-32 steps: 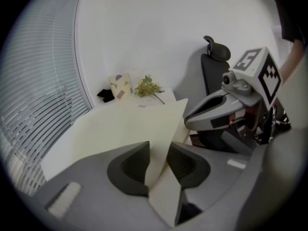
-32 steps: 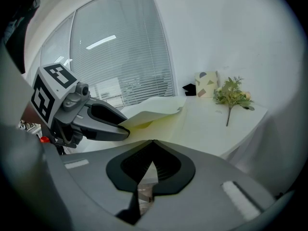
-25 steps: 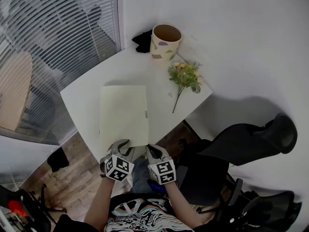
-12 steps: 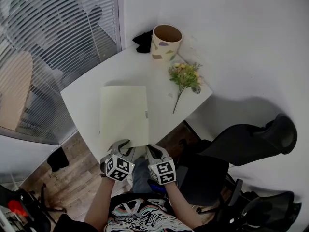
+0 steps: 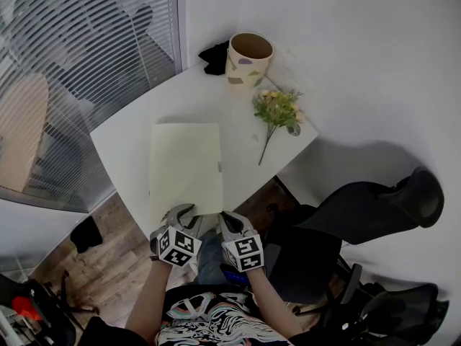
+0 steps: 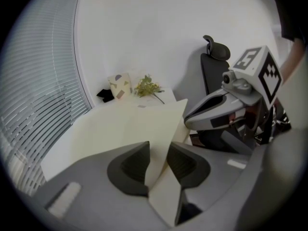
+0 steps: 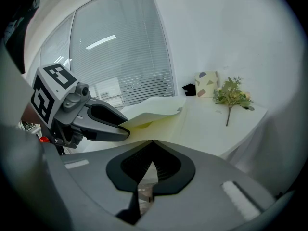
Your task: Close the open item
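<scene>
A pale yellow folder [image 5: 186,164] lies on the white table [image 5: 126,146]. Its near edge reaches the table's front edge. My left gripper [image 5: 181,213] is at that edge, and its jaws are shut on the folder's top cover [image 6: 130,124]. The sheet runs up between the two pads [image 6: 180,162]. In the right gripper view the cover [image 7: 154,107] is raised off the pages below, pinched at the left gripper's tips [image 7: 124,125]. My right gripper [image 5: 226,220] hovers just right of it, off the table's edge. Its jaws [image 7: 153,142] are shut with nothing in them.
At the table's far corner stand a patterned paper cup [image 5: 248,58] and a black object [image 5: 214,56]. A small bunch of flowers [image 5: 277,110] lies to the right of the folder. A black office chair [image 5: 360,215] is at the right, window blinds [image 5: 79,56] at the left.
Hardly anything differs: the head view has shifted a little, and both grippers keep their places at the folder's near edge.
</scene>
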`<state>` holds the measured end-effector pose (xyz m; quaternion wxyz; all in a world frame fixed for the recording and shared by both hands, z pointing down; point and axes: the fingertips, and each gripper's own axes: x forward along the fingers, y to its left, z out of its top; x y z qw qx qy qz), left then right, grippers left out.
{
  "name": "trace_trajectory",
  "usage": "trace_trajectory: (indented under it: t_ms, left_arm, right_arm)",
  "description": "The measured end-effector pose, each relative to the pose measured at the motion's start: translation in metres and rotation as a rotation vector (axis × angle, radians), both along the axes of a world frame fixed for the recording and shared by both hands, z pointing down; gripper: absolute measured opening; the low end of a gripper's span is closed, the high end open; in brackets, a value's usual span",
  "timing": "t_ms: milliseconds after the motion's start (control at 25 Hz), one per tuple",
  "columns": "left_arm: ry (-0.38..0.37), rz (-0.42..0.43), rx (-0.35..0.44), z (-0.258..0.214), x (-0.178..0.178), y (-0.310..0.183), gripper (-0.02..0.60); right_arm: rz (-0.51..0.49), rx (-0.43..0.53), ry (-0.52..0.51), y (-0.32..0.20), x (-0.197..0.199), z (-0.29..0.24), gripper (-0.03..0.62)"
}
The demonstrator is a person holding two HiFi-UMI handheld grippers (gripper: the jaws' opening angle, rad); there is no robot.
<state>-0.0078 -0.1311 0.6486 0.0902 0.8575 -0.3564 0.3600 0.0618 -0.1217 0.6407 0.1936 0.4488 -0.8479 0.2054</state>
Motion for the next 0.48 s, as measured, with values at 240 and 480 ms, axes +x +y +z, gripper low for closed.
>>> trace_trajectory:
  t_ms: [240,480]
  left_arm:
    - [0.002,0.002,0.003,-0.0016,-0.0010,0.0008,0.164]
    - [0.004,0.005,0.011,-0.0006,-0.0008,-0.0015,0.164]
  right_arm:
    - [0.003,0.001,0.002,0.0002,-0.0012,-0.0022,0.000]
    - [0.001,0.005,0.003,-0.0022,-0.0010,-0.0011,0.000]
